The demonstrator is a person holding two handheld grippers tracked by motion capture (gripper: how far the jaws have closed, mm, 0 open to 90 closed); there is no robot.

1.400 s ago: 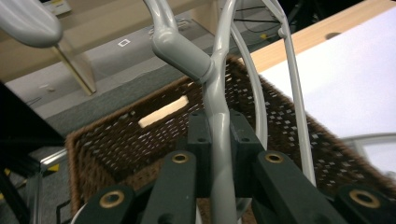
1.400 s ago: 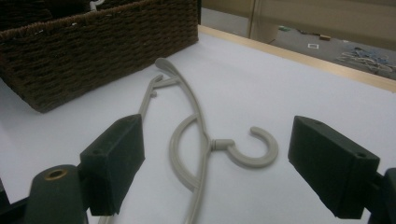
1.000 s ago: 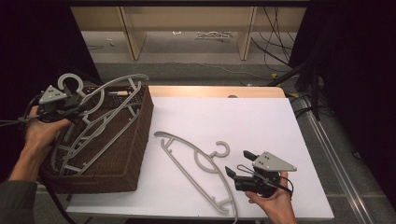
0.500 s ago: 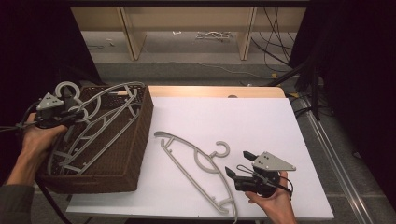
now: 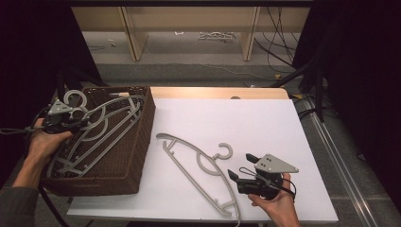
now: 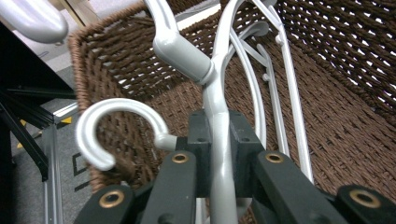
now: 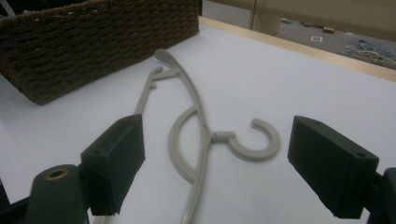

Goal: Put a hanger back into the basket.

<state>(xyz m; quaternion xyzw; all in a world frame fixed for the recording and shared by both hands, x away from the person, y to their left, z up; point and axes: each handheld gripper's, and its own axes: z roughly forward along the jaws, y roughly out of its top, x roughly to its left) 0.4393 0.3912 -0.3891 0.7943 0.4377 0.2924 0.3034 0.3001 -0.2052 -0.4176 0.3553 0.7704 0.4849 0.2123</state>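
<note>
1. While the left gripper [image 6: 219, 154] has its fingers [image 6: 243, 144] closed tight on the thin neck of a light grey hanger [image 6: 217, 93], that neck runs straight up between the two black pads, touching both.
2. Just past the pads, the held hanger's thick collar and hook stem slant up and away to the left in the left gripper view, and its arms fan out over the inside of the wicker basket [image 6: 336, 116].
3. Beside the left pad, the curved hook of a second hanger [image 6: 116, 123] lies close to the fingers, outside their grip.
4. From the high view, the left gripper [image 5: 71, 120] sits over the basket's left rim [image 5: 142, 137], with the hangers lying slanted across the basket's inside.
5. At the right, the right gripper [image 7: 219, 168] has its fingers [image 7: 116, 158] spread wide with nothing between the pads.
6. Ahead of those open fingers, a beige hanger [image 7: 201, 130] lies flat on the white tabletop [image 7: 289, 79]; its hook curls toward the right finger and its long arm stretches away toward the basket's woven wall [image 7: 93, 42].
7. In the high view, this hanger [image 5: 198, 165] rests between the basket and the right gripper [image 5: 246, 172], its lower end near the person's right hand [image 5: 276, 205].
</note>
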